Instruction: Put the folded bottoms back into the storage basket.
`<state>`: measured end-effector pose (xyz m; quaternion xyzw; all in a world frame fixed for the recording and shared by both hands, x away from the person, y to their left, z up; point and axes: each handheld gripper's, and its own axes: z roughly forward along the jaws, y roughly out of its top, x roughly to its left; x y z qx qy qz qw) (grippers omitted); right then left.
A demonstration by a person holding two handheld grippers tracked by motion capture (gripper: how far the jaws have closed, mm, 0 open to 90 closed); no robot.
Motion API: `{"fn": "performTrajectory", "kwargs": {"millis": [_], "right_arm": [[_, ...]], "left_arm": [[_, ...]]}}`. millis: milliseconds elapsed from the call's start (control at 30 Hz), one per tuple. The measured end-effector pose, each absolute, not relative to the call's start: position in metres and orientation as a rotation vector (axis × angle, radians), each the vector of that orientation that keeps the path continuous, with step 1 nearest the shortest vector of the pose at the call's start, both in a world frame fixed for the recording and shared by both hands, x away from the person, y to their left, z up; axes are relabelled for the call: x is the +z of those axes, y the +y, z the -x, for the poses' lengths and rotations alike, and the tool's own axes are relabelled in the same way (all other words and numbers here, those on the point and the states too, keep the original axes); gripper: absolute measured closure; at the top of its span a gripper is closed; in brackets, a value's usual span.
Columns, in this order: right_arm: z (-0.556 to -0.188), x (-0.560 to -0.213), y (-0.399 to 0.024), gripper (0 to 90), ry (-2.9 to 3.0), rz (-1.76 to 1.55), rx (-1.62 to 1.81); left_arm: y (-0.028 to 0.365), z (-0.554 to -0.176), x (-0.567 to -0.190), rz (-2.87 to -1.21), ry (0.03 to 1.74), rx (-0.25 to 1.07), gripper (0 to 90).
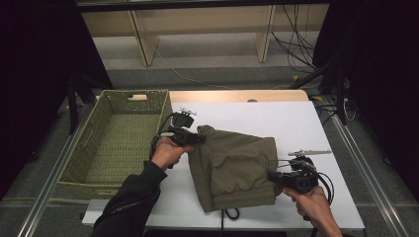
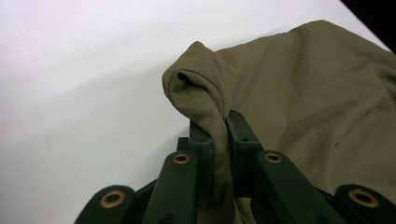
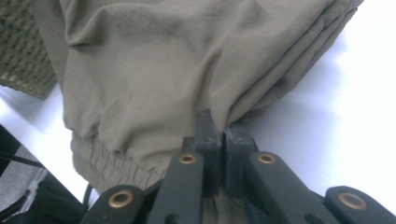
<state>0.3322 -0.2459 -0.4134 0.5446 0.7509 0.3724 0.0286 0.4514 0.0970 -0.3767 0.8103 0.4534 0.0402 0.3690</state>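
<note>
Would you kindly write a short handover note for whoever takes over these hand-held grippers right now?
Left hand-held gripper: shut on a fold at the garment's far left corner.
Right hand-held gripper: shut on the garment's right edge, near the elastic hem.
The olive garment lies folded on the white table, beside the green basket, which holds nothing.
Done: both grips taken.
Left: probably lifting it into the basket.

No text, label, brand or number is showing legibly anywhere; the olive garment (image 2: 303, 88) pinched between the fingers (image 2: 201, 144) is perhaps hiding a tag in its folds, unreadable here.
</note>
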Motion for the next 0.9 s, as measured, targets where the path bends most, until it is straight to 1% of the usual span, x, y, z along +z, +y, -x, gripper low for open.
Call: {"fn": "performTrajectory", "kwargs": {"millis": [533,900], "right_arm": [[-0.344,-0.389,-0.219,87.6,2.33,-1.594,1.217],[-0.362,-0.357,-0.194,87.5,2.353,-1.5,1.243]], "left_arm": [[0.134,-0.45,-0.34,-2.009,1.188,0.135,82.2],[0.165,-0.454,-0.31,-1.95,1.221,0.177,82.2]]}}
